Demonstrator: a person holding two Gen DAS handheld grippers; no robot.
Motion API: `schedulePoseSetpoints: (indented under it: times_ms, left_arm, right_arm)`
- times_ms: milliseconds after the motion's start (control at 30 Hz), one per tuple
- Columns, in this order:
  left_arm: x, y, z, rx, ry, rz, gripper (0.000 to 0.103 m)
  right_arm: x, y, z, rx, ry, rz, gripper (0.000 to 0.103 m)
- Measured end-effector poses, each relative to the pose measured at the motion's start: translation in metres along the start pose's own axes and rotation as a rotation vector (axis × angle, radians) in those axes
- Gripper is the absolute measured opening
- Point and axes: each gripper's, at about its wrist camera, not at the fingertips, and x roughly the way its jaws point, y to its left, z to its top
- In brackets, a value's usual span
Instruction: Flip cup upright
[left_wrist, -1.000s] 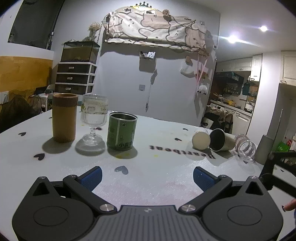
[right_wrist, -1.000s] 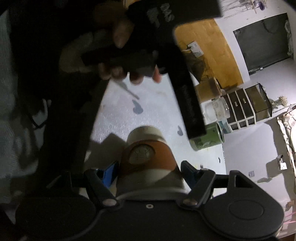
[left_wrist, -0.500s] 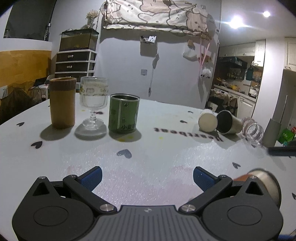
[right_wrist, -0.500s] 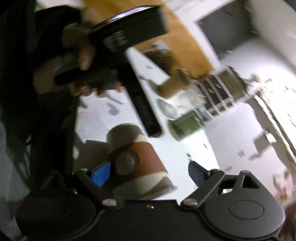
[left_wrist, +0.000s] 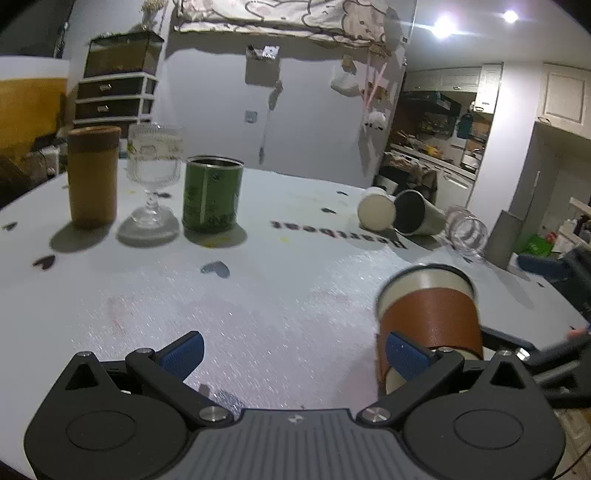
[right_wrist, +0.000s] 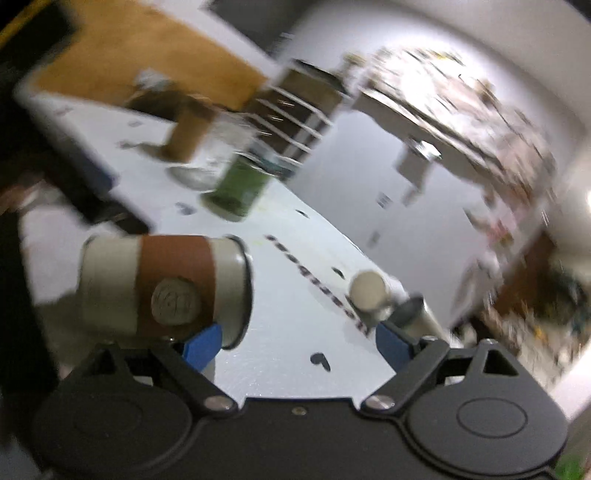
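Near the front right of the surface (left_wrist: 280, 302), the cup (left_wrist: 428, 314) stands mouth-up beside three toppled ones; left tongs (left_wrist: 293, 349) and right tongs (right_wrist: 295, 341) gape, released.

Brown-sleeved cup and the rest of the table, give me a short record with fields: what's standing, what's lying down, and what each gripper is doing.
cup: brown-sleeved cup, standing on the table, mouth up
upright: tan cylinder, stemmed glass, green can
lying on side: cream cup, steel tumbler, clear glass
left gripper: open, holds nothing
right gripper: open, cup beside its left finger, blurred view
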Motion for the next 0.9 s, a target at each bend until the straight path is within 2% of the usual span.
schedulePoseSetpoints:
  times_ms: [167,300,367,500,633,733,900]
  left_arm:
    - [-0.004,-0.004,-0.001,0.021,0.006,-0.012,0.103]
    - [-0.006,-0.003,0.005,0.015,0.007,-0.02,0.103]
    - [-0.007,-0.001,0.015,-0.024,0.029,-0.066,0.102]
    - [0.005,-0.003,0.036,-0.084,0.132,-0.189,0.1]
    - [0.036,-0.012,0.051,-0.13,0.279,-0.252,0.096]
    - [0.06,-0.017,0.058,-0.211,0.375,-0.269,0.096]
    - [0.086,-0.03,0.062,-0.224,0.434,-0.286,0.096]
  right_arm:
    - [0.021,-0.008,-0.003,0.224,0.043,-0.009,0.088]
    - [0.022,-0.003,-0.013,0.299,0.06,0.0,0.088]
    - [0.014,-0.003,-0.017,0.337,0.052,-0.009,0.089]
    - [-0.001,-0.004,-0.022,0.431,0.032,-0.025,0.09]
    - [-0.007,-0.005,-0.03,0.539,0.026,-0.016,0.09]
    - [-0.006,-0.005,-0.038,0.609,0.038,-0.01,0.09]
    - [-0.005,-0.006,-0.048,0.66,0.056,-0.014,0.09]
